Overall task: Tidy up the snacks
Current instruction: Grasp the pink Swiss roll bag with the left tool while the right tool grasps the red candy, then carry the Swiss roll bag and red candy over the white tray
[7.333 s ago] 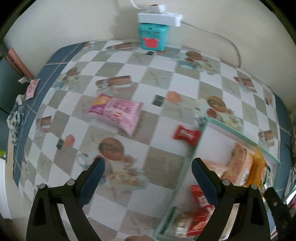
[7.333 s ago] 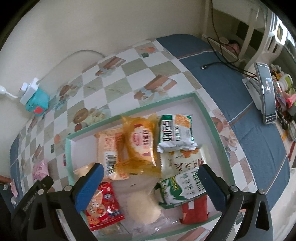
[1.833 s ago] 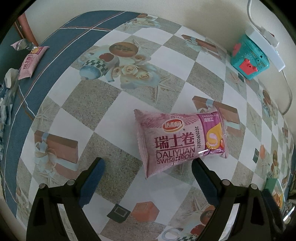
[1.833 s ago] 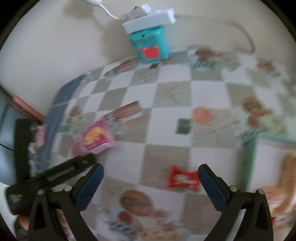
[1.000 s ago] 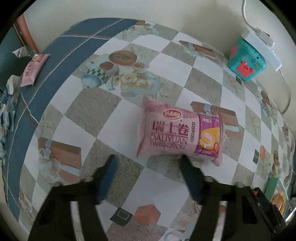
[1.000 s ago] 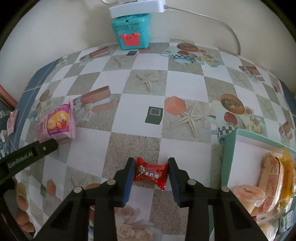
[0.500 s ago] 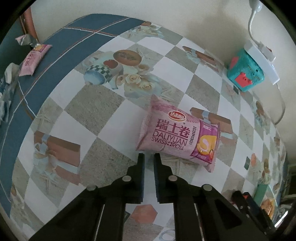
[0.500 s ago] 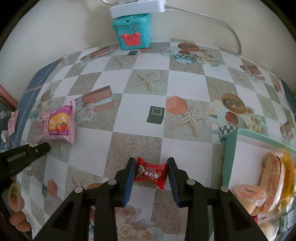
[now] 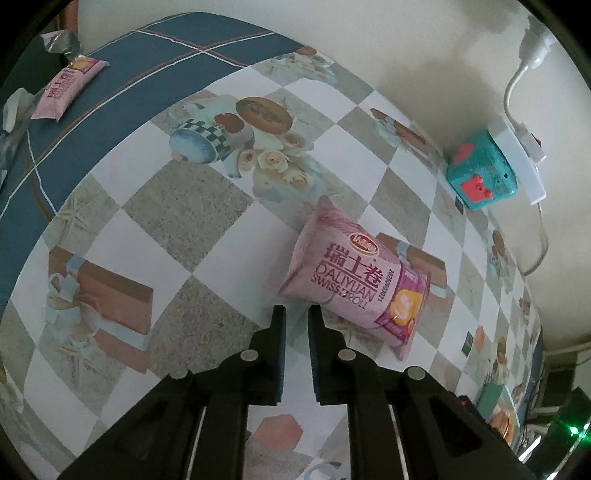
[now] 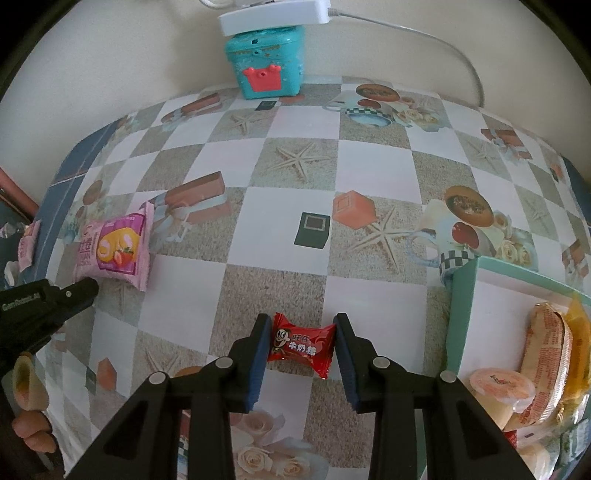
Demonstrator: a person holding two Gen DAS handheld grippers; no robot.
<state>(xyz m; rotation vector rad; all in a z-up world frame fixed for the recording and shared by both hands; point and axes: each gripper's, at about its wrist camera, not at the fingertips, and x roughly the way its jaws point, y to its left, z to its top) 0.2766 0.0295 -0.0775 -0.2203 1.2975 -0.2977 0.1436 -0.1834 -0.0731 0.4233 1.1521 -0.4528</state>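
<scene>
Left gripper [image 9: 296, 314] jaws closed and empty beside the pink swiss-roll pack [image 9: 356, 282]; right gripper [image 10: 300, 334] jaws clamping the red candy [image 10: 301, 343].

wall [image 10: 110, 55]: plain cream | table cover [image 10: 369, 177]: checkered print, blue border | light: soft daylight

Teal box [image 10: 266, 61] (power strip [image 10: 273, 14] atop) by wall.
</scene>
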